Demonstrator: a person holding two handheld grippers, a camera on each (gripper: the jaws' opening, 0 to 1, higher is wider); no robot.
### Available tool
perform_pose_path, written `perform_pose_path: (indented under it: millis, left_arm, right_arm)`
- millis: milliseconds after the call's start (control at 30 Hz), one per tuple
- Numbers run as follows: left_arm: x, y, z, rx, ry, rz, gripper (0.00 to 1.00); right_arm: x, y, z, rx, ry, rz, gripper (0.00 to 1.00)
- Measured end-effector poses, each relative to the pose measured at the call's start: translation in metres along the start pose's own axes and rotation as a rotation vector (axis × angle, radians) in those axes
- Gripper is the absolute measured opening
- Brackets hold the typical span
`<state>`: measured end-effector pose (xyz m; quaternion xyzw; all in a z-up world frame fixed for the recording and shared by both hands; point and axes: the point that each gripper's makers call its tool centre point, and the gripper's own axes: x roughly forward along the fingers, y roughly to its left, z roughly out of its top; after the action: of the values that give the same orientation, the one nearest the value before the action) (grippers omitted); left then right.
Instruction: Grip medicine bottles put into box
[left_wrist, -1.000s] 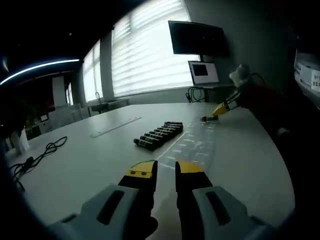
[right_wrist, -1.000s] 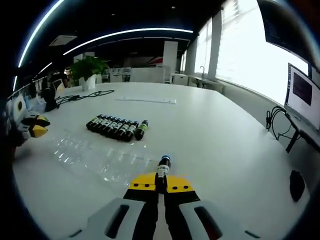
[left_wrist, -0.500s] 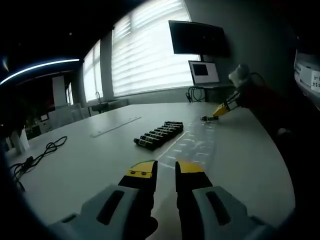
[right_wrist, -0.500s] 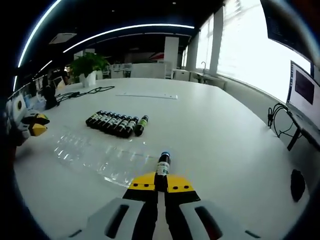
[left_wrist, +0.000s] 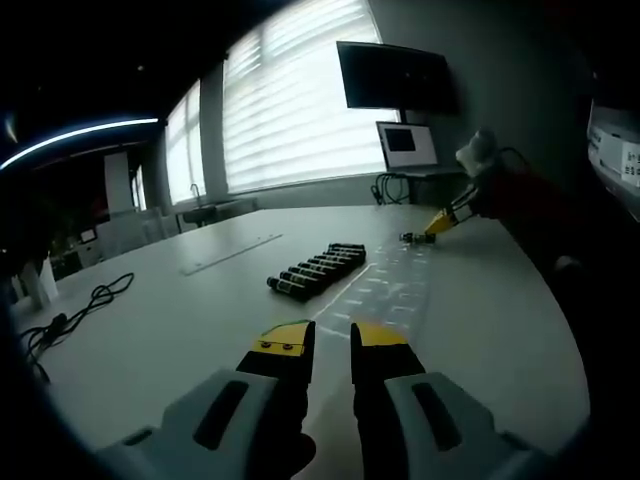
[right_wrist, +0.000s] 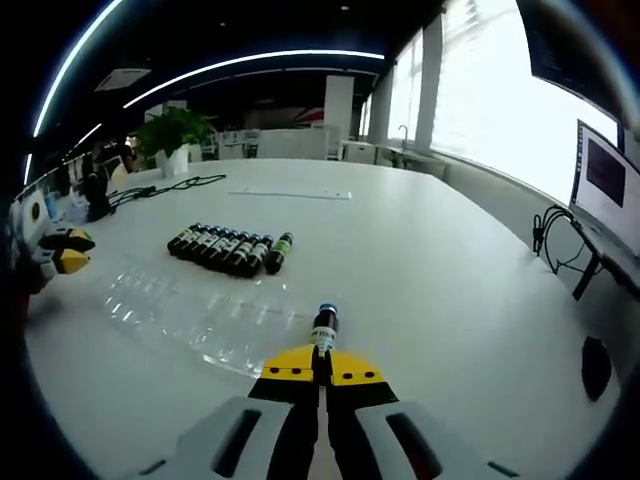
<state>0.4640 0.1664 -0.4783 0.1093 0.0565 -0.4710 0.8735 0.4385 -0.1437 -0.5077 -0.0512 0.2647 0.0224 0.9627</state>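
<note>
A row of several dark medicine bottles (left_wrist: 318, 268) lies on the white table (left_wrist: 180, 320), also the row of bottles (right_wrist: 228, 248) in the right gripper view. Beside them lies a clear plastic tray (right_wrist: 195, 305), faint as the tray (left_wrist: 385, 290) from the left side. My right gripper (right_wrist: 322, 362) is shut on one small dark bottle (right_wrist: 322, 330) with a blue cap, held just above the table near the tray's edge. From the left gripper view, the right gripper (left_wrist: 440, 222) and its bottle (left_wrist: 415, 238) sit at the far side. My left gripper (left_wrist: 332, 338) stands open, nothing between its jaws, short of the tray.
A black cable (left_wrist: 70, 315) lies at the table's left. A flat pale strip (left_wrist: 232, 252) rests beyond the bottles. A monitor (left_wrist: 405, 145) and a wall screen (left_wrist: 395, 75) stand behind. A potted plant (right_wrist: 172, 135) and a dark object (right_wrist: 595, 370) sit near table edges.
The right gripper view has shifted slightly, with the bottle still held in its jaws. The left gripper has stayed where it was.
</note>
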Motion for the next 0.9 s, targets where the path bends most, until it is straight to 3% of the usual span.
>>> perform_pose_path:
  millis: [200, 400, 900]
  left_arm:
    - [0.0, 0.0, 0.0, 0.0, -0.002, 0.0, 0.09]
    - [0.0, 0.0, 0.0, -0.002, -0.001, 0.001, 0.09]
    - [-0.001, 0.0, 0.002, -0.002, -0.008, 0.003, 0.09]
  right_arm:
    - [-0.003, 0.002, 0.012, -0.042, -0.06, 0.0, 0.0]
    - [-0.001, 0.008, 0.013, -0.08, -0.074, 0.017, 0.0]
    - [0.003, 0.012, 0.026, -0.043, -0.121, 0.023, 0.0]
